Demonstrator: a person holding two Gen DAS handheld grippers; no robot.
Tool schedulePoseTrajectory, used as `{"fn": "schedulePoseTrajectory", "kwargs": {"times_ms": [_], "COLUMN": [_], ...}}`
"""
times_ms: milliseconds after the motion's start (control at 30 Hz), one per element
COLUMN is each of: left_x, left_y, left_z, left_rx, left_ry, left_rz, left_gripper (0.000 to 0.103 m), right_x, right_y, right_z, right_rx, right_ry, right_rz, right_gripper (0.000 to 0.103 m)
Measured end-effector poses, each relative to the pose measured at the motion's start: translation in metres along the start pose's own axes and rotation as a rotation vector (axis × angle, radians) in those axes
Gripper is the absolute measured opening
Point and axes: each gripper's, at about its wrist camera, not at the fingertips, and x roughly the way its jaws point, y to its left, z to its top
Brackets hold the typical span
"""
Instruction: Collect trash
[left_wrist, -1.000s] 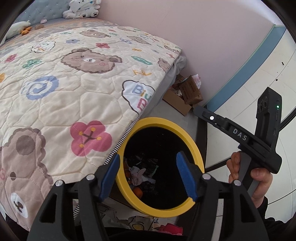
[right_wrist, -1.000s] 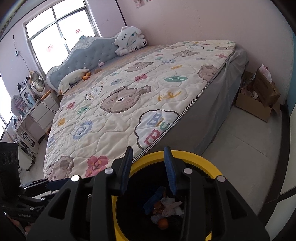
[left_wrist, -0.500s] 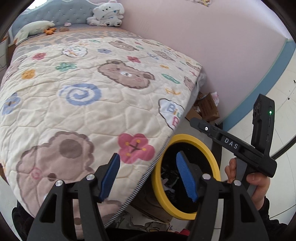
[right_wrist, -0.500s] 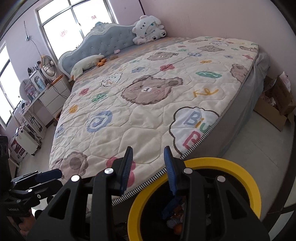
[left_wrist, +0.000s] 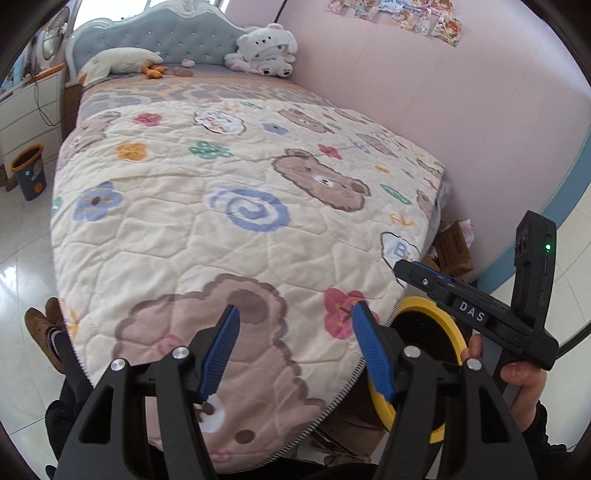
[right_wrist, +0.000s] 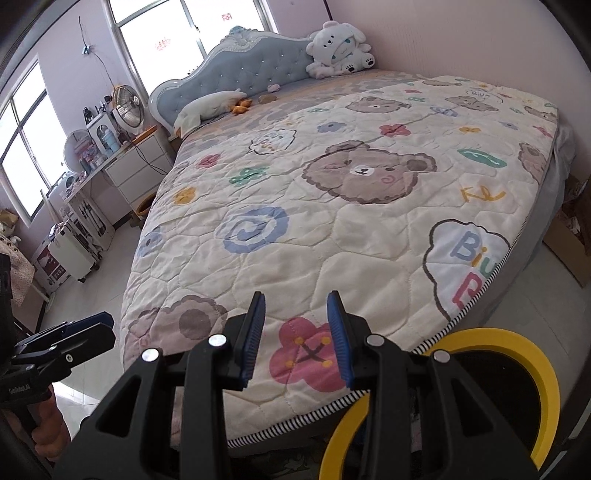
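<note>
Both grippers, left (left_wrist: 293, 350) and right (right_wrist: 297, 336), released and empty over the bed (right_wrist: 332, 206). Yellow-rimmed bin (right_wrist: 517, 343) at bed's foot corner. No trash visible on bed; judged step: searching.

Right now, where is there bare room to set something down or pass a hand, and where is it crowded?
The quilt is bare from its foot edge up to the plush bear and goose toy at the headboard. Open floor runs between the bed and the white drawers. It is crowded at the foot corner: yellow-rimmed bin, cardboard boxes, both grippers.
</note>
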Motion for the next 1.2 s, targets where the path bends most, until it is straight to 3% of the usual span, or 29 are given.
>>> {"fn": "schedulePoseTrajectory", "kwargs": {"times_ms": [333,400,533,767,933,1067,1200], "left_x": [-0.037,-0.045,-0.063,-0.097,-0.116,-0.126,-0.131], "left_y": [0.026,0.028,0.030,0.023,0.013,0.006,0.003], "left_z": [0.001,0.002,0.003,0.003,0.001,-0.004,-0.006], "left_rx": [-0.001,0.008,0.016,0.037,0.055,0.073,0.076], "left_ry": [-0.169,-0.208,-0.290,-0.439,-0.531,-0.607,-0.633], "left_rz": [0.162,0.197,0.243,0.292,0.304,0.324,0.317], "left_gripper": [0.060,0.060,0.067,0.081,0.091,0.092,0.093], "right_x": [0.000,-0.005,-0.020,-0.051,-0.074,-0.088,-0.094], "right_y": [0.041,0.047,0.061,0.076,0.081,0.085,0.085], "right_z": [0.005,0.008,0.013,0.018,0.017,0.012,0.008], "right_rx": [-0.055,-0.058,-0.090,-0.105,-0.109,-0.119,-0.125], "right_ry": [-0.053,-0.077,-0.145,-0.263,-0.374,-0.466,-0.514], "right_rz": [0.060,0.070,0.054,0.044,-0.001,-0.067,-0.085], "right_gripper": [0.034,0.042,0.046,0.079,0.089,0.094,0.095]}}
